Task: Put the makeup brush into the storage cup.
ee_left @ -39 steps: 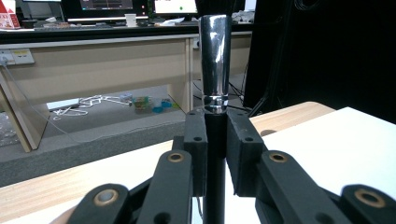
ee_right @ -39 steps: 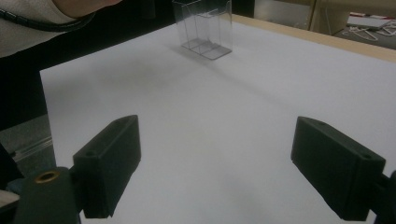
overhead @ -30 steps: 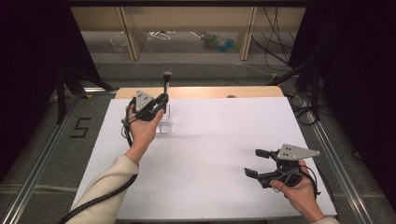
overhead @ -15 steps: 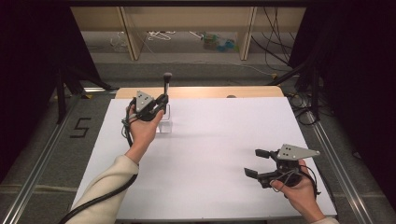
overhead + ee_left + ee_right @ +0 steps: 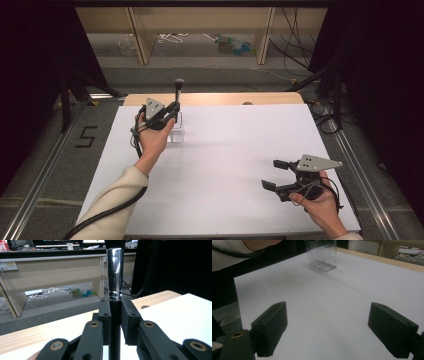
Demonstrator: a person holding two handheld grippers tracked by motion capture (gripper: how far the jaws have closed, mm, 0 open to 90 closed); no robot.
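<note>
My left gripper [image 5: 172,111] is shut on the black handle of a brush [image 5: 178,88] and holds it upright above a clear plastic holder [image 5: 176,132] at the back left of the white table [image 5: 240,145]. In the left gripper view, the brush's chrome ferrule [image 5: 115,272] rises just above the two pads of the left gripper [image 5: 115,315], with dark bristles at the top edge. My right gripper [image 5: 270,174] hovers near the front right, open, nothing between its jaws. The right gripper view has the right gripper [image 5: 334,327] wide apart over bare white surface, and the clear holder [image 5: 322,256] stands farther off.
A wooden strip [image 5: 215,98] runs along the table's far edge. Beyond it stand shelf legs [image 5: 264,35] with cables and clutter on the floor. Metal rails [image 5: 360,175] flank the table. A light sleeve [image 5: 234,247] with a cable crosses the right gripper view's upper left.
</note>
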